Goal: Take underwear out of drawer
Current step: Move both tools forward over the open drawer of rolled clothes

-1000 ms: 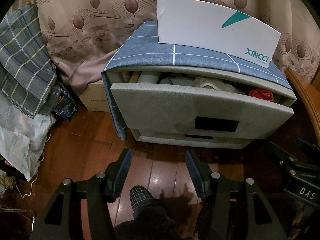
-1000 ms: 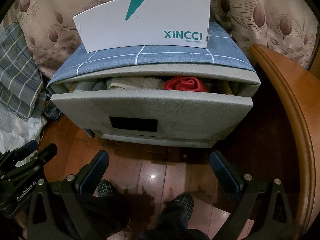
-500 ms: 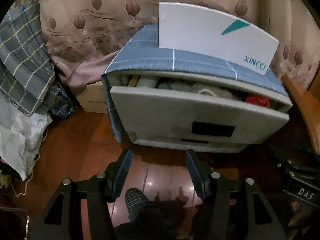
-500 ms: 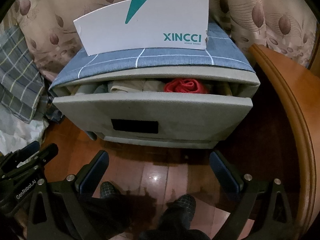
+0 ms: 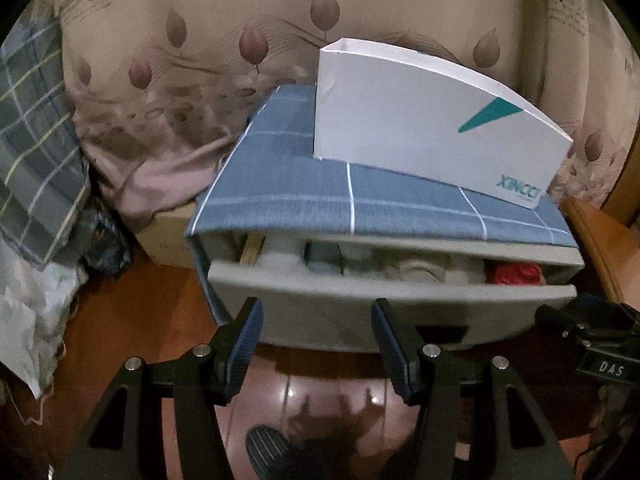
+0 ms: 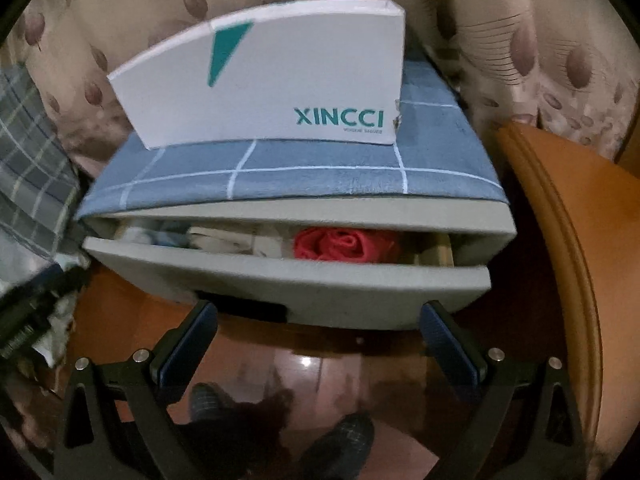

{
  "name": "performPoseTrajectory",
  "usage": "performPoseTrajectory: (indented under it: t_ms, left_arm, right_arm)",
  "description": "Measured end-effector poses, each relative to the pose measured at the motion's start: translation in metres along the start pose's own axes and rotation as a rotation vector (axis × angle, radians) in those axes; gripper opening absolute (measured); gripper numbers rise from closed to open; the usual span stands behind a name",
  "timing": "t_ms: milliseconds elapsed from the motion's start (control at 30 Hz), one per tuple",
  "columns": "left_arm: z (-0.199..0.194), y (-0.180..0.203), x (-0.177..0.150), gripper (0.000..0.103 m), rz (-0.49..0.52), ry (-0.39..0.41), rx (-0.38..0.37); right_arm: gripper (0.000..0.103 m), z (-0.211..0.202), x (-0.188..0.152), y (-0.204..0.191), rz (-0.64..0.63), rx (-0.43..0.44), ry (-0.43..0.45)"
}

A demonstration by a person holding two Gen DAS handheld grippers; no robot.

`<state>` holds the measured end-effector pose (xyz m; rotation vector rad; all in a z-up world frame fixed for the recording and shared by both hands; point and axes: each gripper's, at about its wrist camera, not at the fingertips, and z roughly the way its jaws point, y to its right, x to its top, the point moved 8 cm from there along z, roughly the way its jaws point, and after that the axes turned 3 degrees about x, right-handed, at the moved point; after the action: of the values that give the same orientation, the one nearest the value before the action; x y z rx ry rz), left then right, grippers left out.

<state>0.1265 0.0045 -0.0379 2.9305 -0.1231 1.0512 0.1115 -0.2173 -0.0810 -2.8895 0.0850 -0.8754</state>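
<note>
Your left hand-held gripper: fingers spread apart, nothing between them, tips level with the front panel of the drawer, toward its left half.

Your right hand-held gripper: fingers spread wide, holding nothing, hovering just in front of the lower edge of the drawer, apart from it.

Drawer: grey, the top one of a small cabinet, pulled partly open. A dark rectangular recess sits in its front panel.

Contents: a row of folded and rolled garments. At the left and middle, pale pieces in white, cream and light blue; the blur hides which kind each is. Toward the right end, a red underwear roll, also seen from your left view, lying inside the drawer just behind the front panel.

On the cabinet: a blue checked cloth, and on it a white XINCCI box standing upright.

Surroundings: brown leaf-print curtain behind, reddish wooden floor below, curved wooden furniture edge to the right.
</note>
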Motion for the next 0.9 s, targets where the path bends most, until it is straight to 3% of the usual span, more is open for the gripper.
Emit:
performPoseTrajectory:
  t_ms: [100,600,900]
  left_arm:
    - [0.02,0.006,0.008,0.058,0.044,-0.012,0.001]
    - [0.092,0.021,0.017,0.058,0.075,-0.092,0.012]
    - [0.106,0.024,0.016,0.059,0.098,-0.131,0.008]
  right_arm:
    - [0.1,0.016,0.011,0.006,0.005,-0.015,0.0]
    - [0.1,0.072,0.034,0.023,0.023,-0.023,-0.017]
    - [0.101,0.084,0.034,0.026,0.033,-0.023,-0.047]
